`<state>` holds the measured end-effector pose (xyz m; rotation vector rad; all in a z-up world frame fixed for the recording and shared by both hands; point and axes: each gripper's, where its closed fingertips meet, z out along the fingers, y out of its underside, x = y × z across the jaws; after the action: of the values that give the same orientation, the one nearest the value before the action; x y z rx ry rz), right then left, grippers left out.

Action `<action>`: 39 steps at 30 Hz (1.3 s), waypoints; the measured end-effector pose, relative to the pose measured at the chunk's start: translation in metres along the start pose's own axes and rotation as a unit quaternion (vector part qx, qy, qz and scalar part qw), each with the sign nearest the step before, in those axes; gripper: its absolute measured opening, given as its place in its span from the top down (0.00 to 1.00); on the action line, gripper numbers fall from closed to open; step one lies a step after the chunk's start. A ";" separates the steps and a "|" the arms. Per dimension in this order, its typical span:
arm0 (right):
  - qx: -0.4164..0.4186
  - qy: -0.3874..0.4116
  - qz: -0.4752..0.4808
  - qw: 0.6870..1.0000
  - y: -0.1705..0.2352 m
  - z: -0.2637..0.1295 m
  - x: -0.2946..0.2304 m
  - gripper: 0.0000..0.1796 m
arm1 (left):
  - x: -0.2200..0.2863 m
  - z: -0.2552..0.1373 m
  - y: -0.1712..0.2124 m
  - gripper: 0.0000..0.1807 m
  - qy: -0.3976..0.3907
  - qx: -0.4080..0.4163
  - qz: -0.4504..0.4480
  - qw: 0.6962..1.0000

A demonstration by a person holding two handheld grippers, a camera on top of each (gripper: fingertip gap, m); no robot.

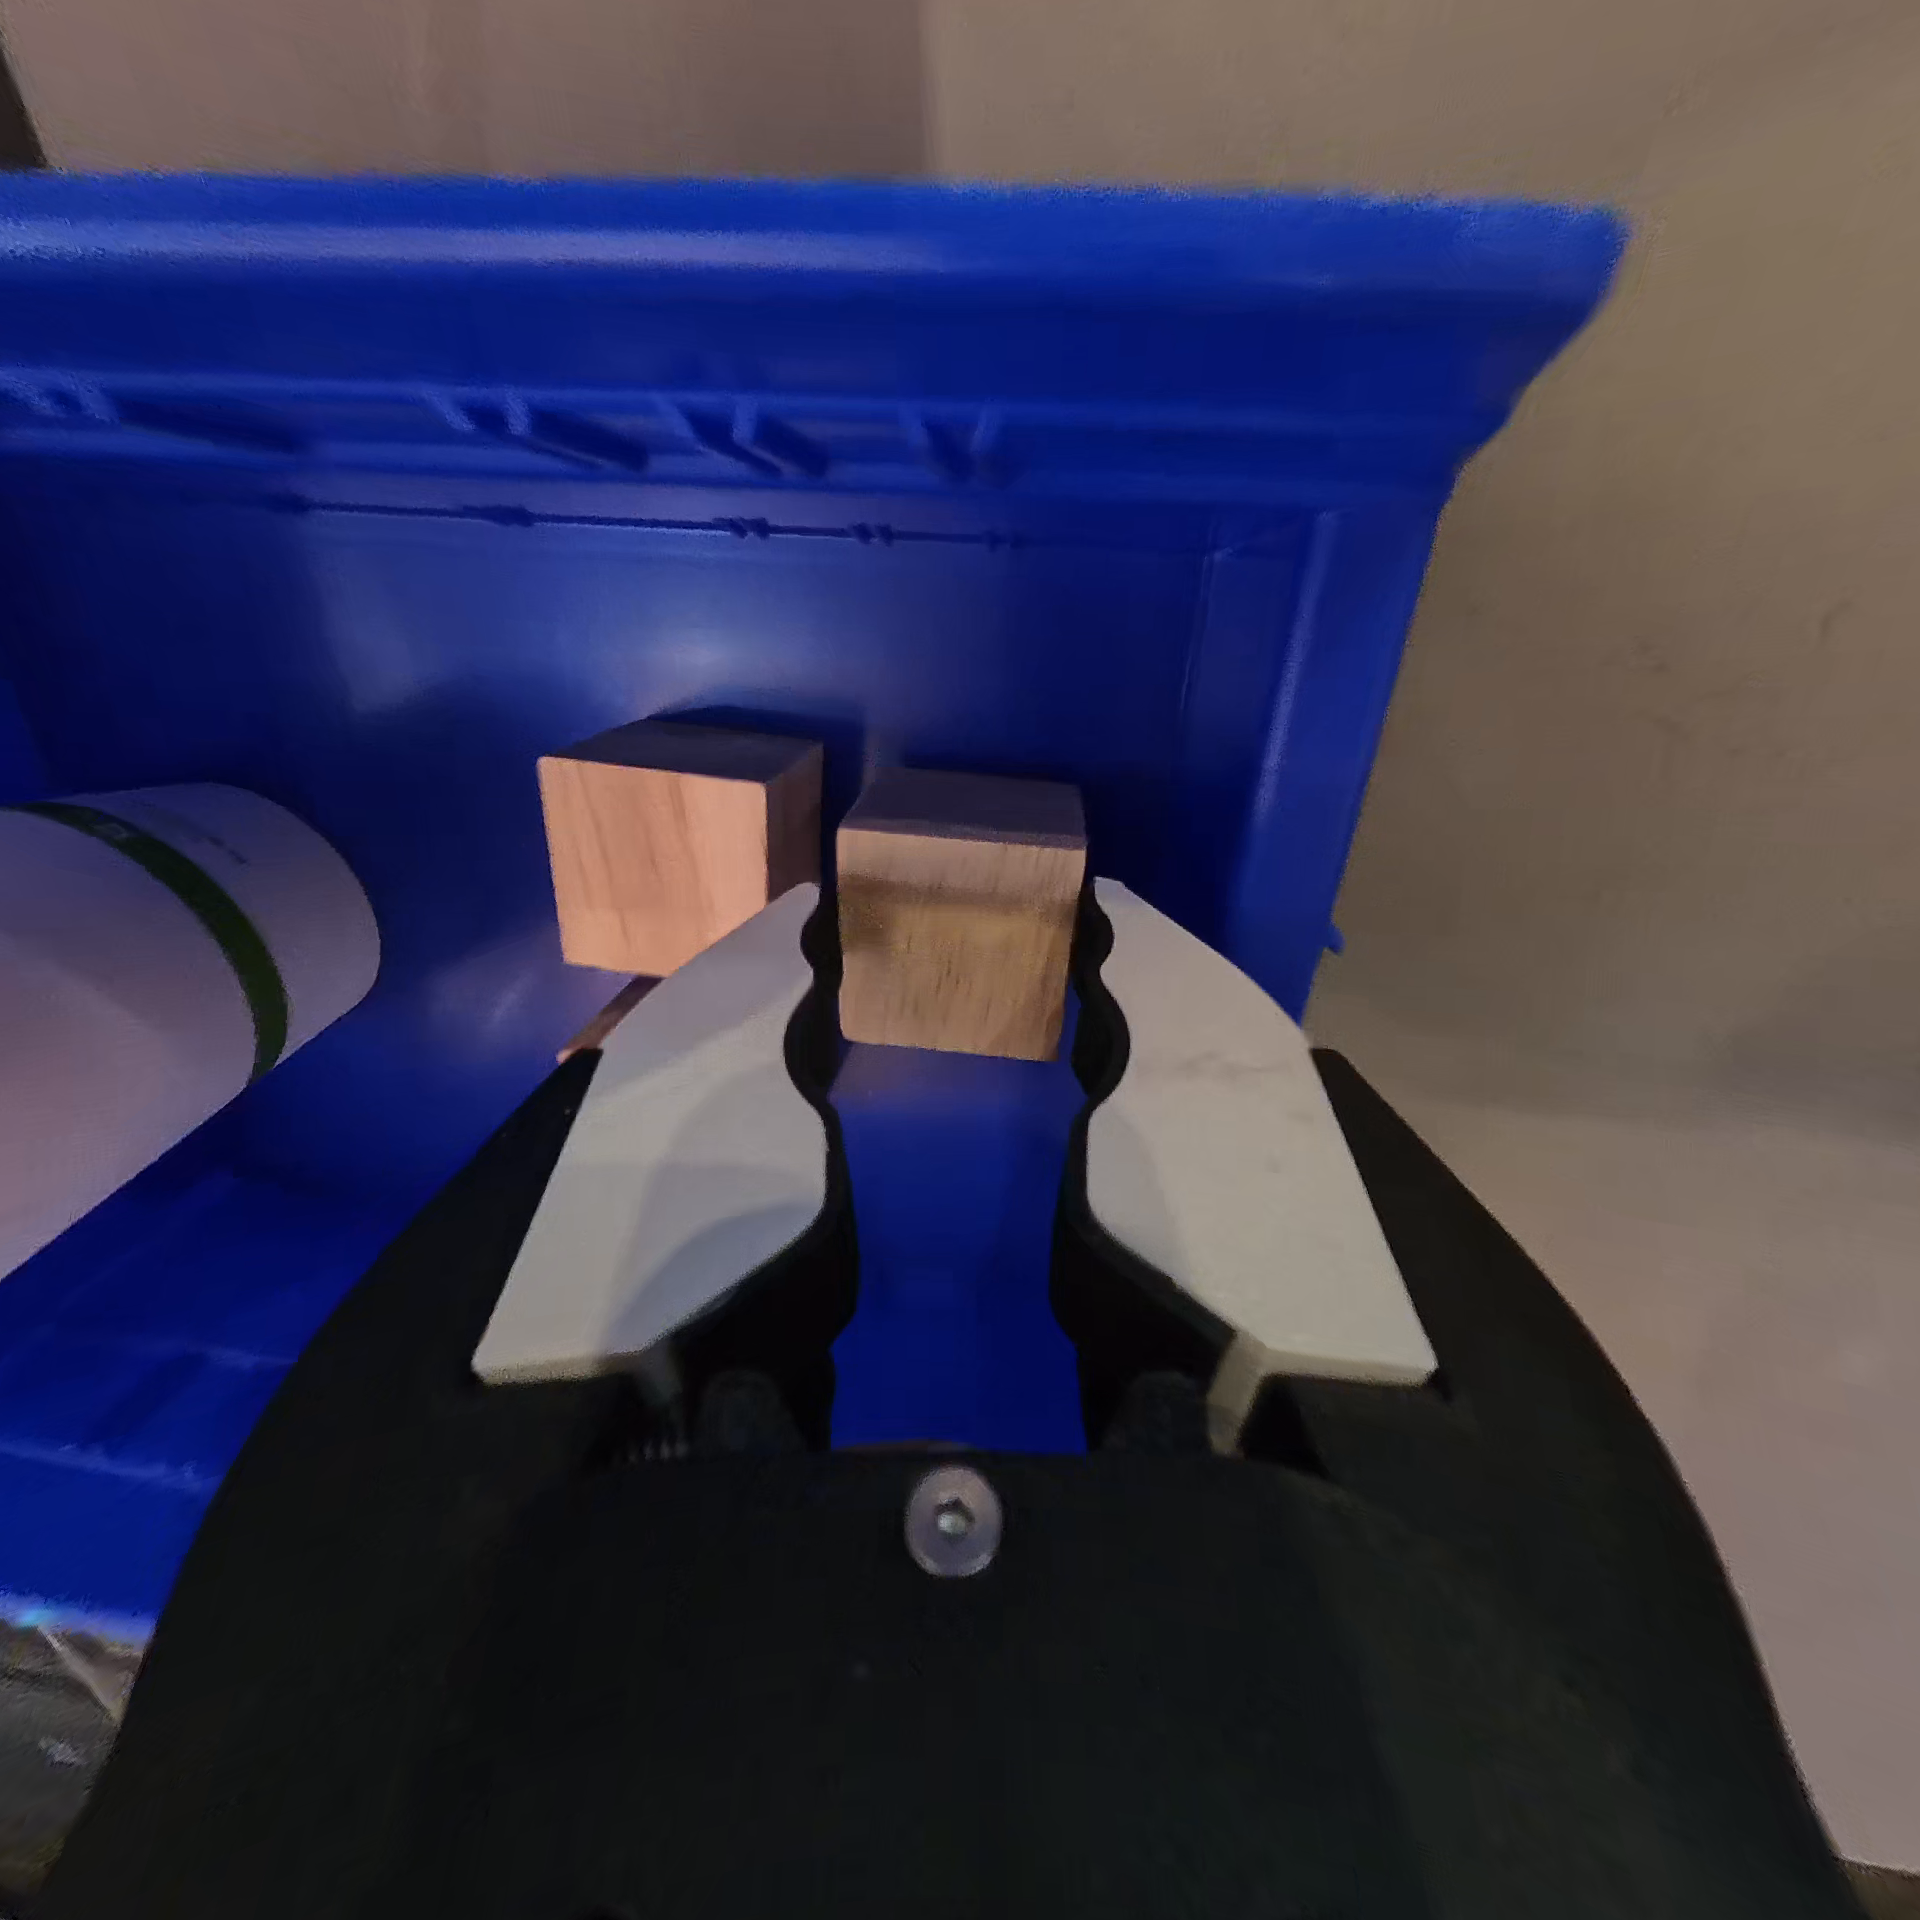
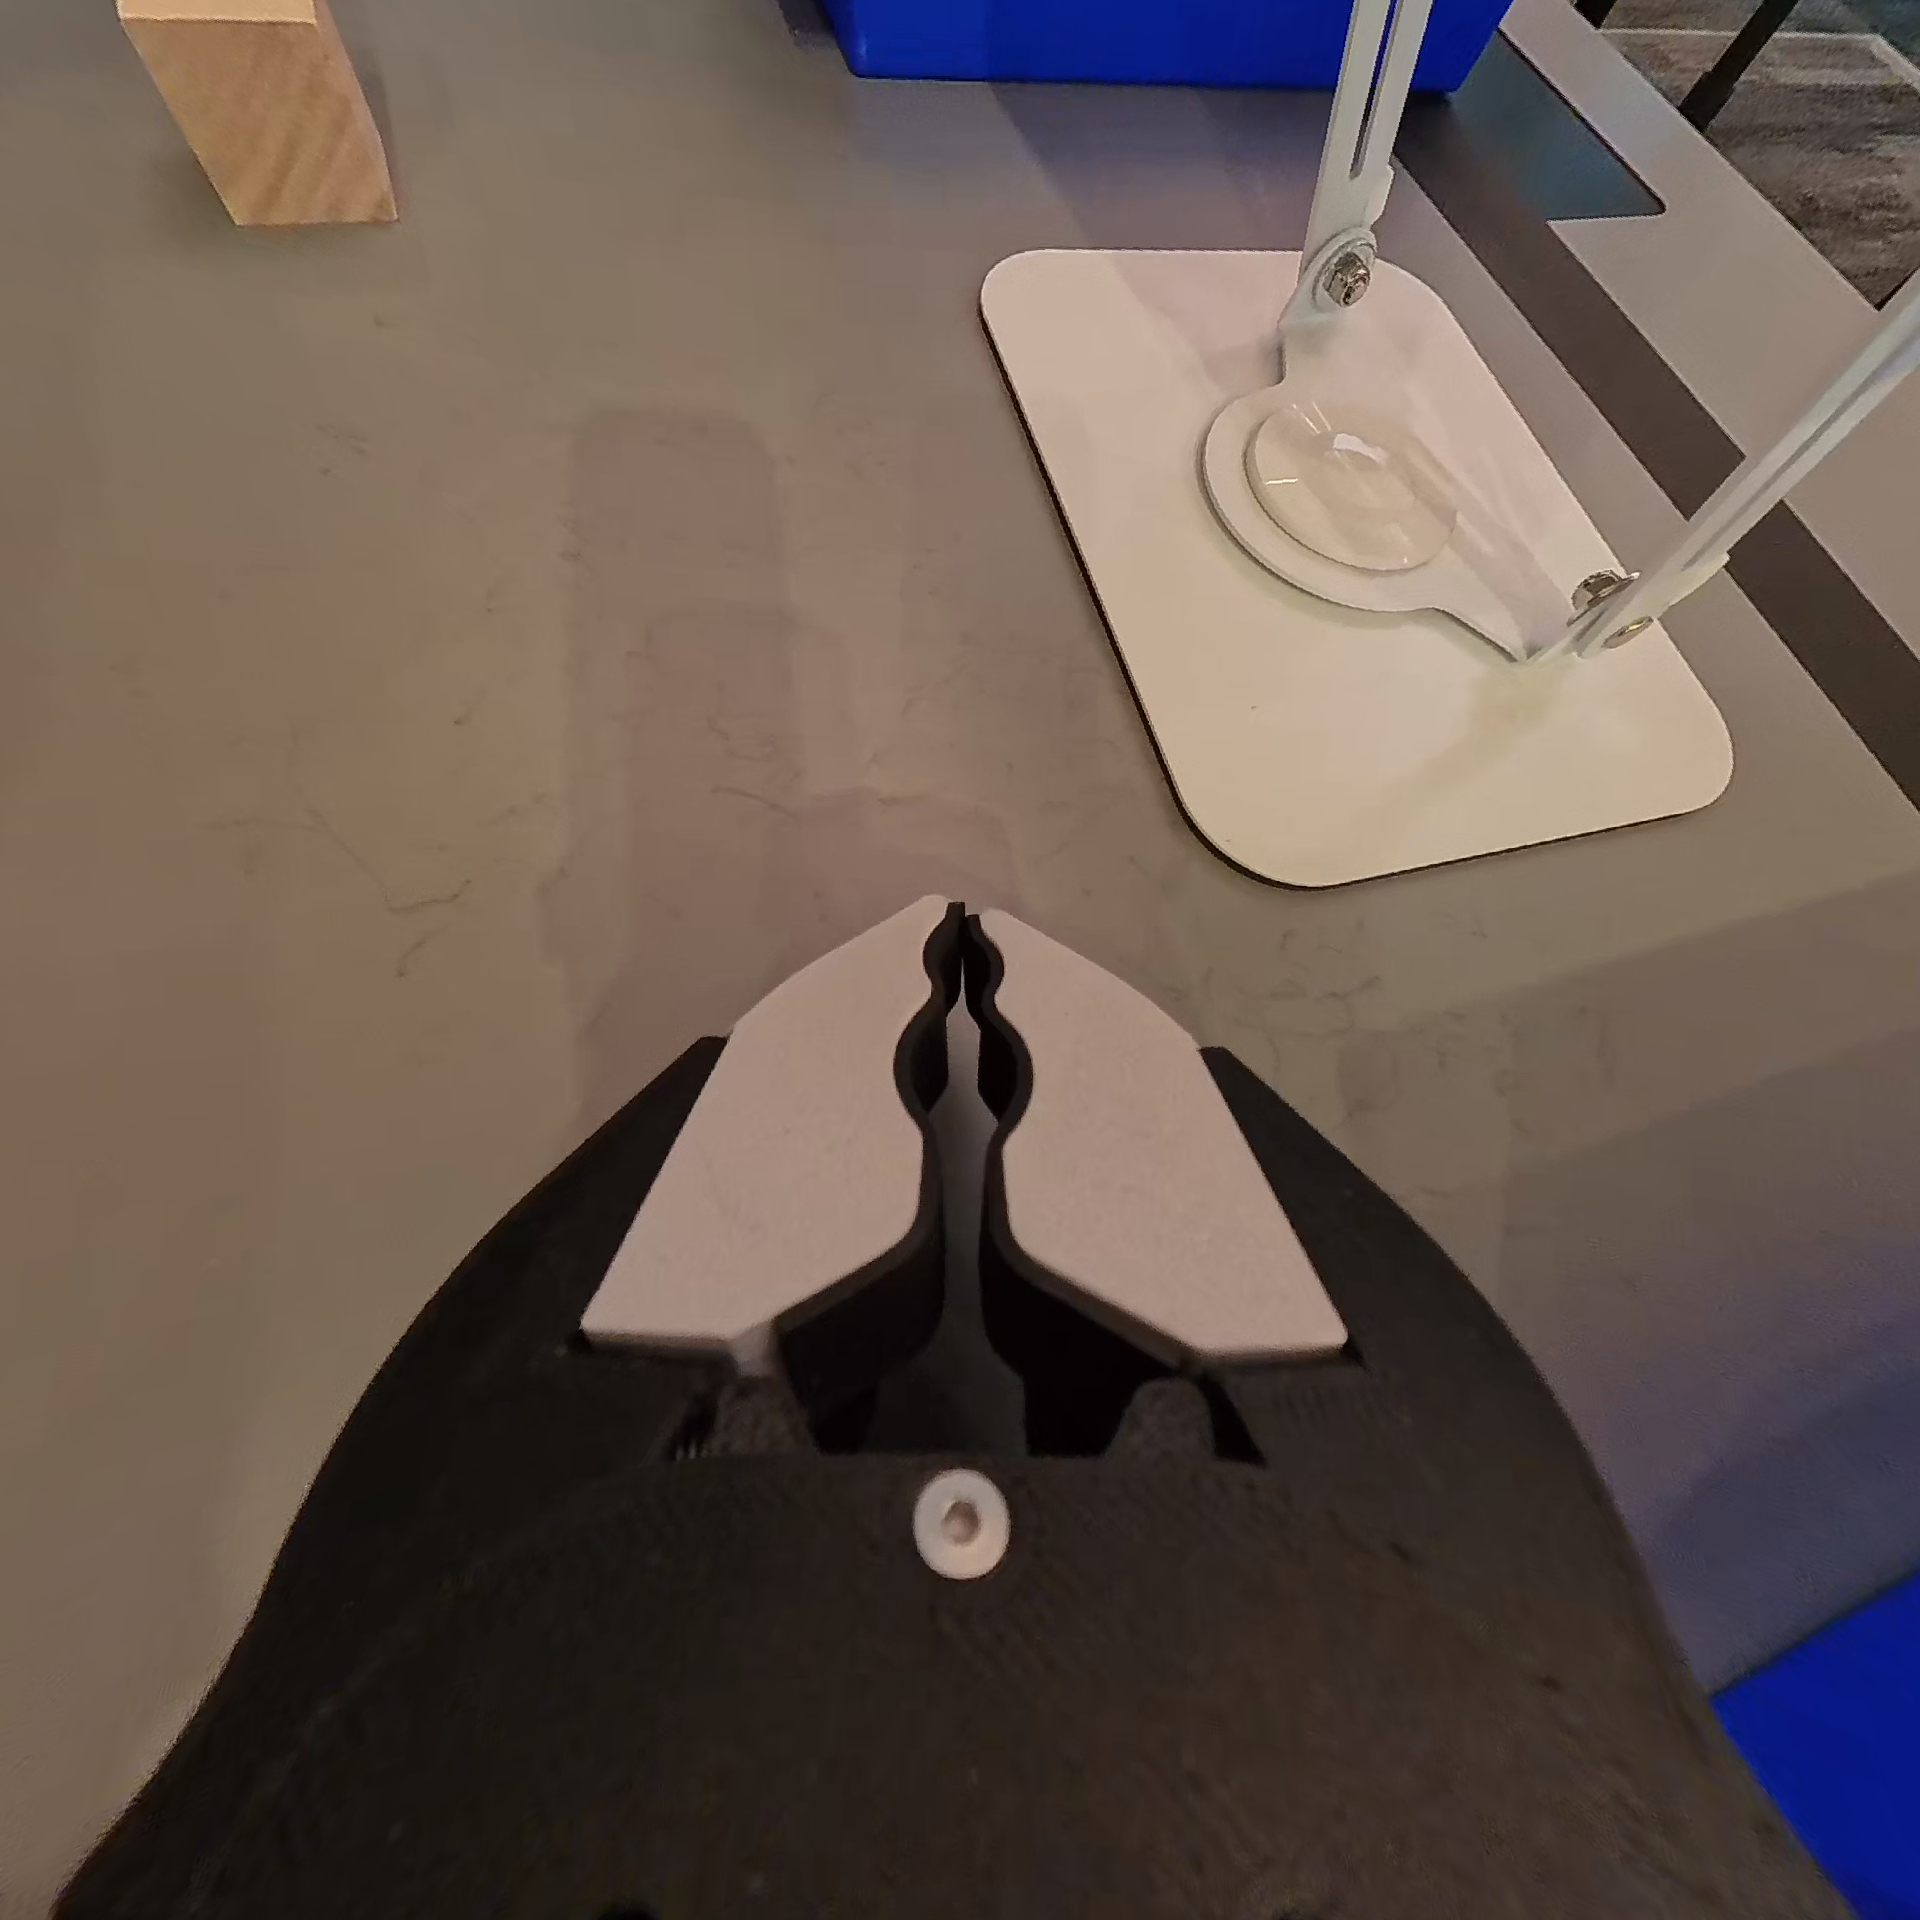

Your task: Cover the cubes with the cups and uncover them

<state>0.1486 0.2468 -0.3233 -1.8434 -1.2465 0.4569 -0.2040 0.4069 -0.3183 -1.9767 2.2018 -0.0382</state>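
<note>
In the left wrist view, my left gripper [image 1: 956, 904] reaches into a blue bin [image 1: 727, 582] and is shut on a wooden cube [image 1: 956, 956], one fingertip on each side of it. A second wooden cube [image 1: 675, 862] stands just left of it, near the bin's back wall. A white paper cup [image 1: 156, 966] with a green band lies on its side at the left of the bin. In the right wrist view, my right gripper [image 2: 961, 914] is shut and empty above the grey table [image 2: 468, 623]. Another wooden cube [image 2: 270, 114] stands on the table at the far left.
A white stand base [image 2: 1351, 623] with two thin white arms sits on the table to the right of my right gripper. A blue bin [image 2: 1143, 42] is at the far edge of that view. The bin's right wall [image 1: 1351, 727] is close to my left gripper.
</note>
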 end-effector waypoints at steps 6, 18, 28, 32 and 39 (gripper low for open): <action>0.000 0.000 -0.008 1.000 0.003 -0.003 0.001 1.00 | 0.019 -0.076 -0.026 0.76 -0.058 0.041 -0.031 0.997; -0.009 -0.012 -0.027 1.000 0.013 -0.014 -0.007 1.00 | 0.177 -0.060 -0.181 0.77 -0.036 0.089 0.007 0.995; -0.016 -0.024 -0.030 0.999 0.020 -0.020 -0.010 1.00 | 0.208 0.007 -0.229 0.77 0.011 0.045 0.020 0.999; -0.018 -0.027 -0.029 0.999 0.021 -0.021 -0.010 1.00 | 0.209 0.016 -0.225 0.77 0.023 0.027 0.008 0.999; -0.020 -0.026 -0.026 0.999 0.023 -0.022 -0.008 1.00 | 0.207 0.011 -0.228 0.71 0.026 0.042 -0.025 0.998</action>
<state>0.1735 0.2265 -0.3303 -1.8369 -1.3451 0.4578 0.0012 0.1774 -0.3217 -2.0063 2.1439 -0.1866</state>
